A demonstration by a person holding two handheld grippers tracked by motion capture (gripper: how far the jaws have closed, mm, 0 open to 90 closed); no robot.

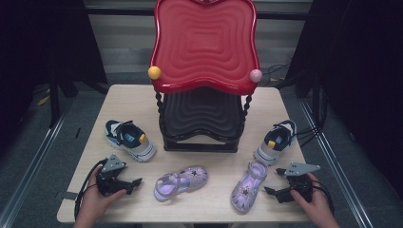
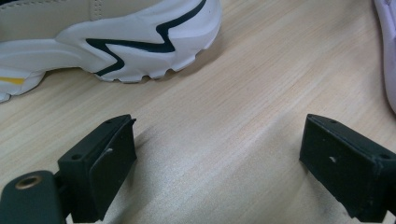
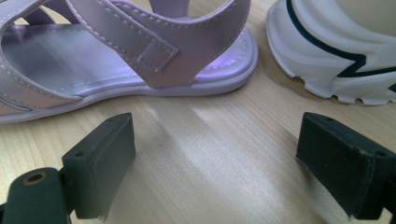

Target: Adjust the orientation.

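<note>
Two white-and-navy sneakers sit on the table: the left sneaker point(image 1: 129, 139) point(image 2: 107, 39) and the right sneaker point(image 1: 276, 141) point(image 3: 343, 51). Between them lie two lilac sandals, the left sandal point(image 1: 181, 182) point(image 2: 386, 46) and the right sandal point(image 1: 248, 185) point(image 3: 121, 56). My left gripper point(image 1: 134, 183) point(image 2: 219, 163) rests near the front left edge, open, nothing between its jaws, just below the left sneaker. My right gripper point(image 1: 273, 182) point(image 3: 217, 163) rests at the front right, open and empty, facing the right sandal's heel.
A two-tier shoe rack stands at the table's point(image 1: 214, 209) back centre, with a red upper tray point(image 1: 204, 45) and a black lower tray point(image 1: 202, 116). A yellow knob point(image 1: 154, 72) and a pink knob point(image 1: 255, 75) mark its corners. Cables point(image 1: 313, 130) trail off the right edge.
</note>
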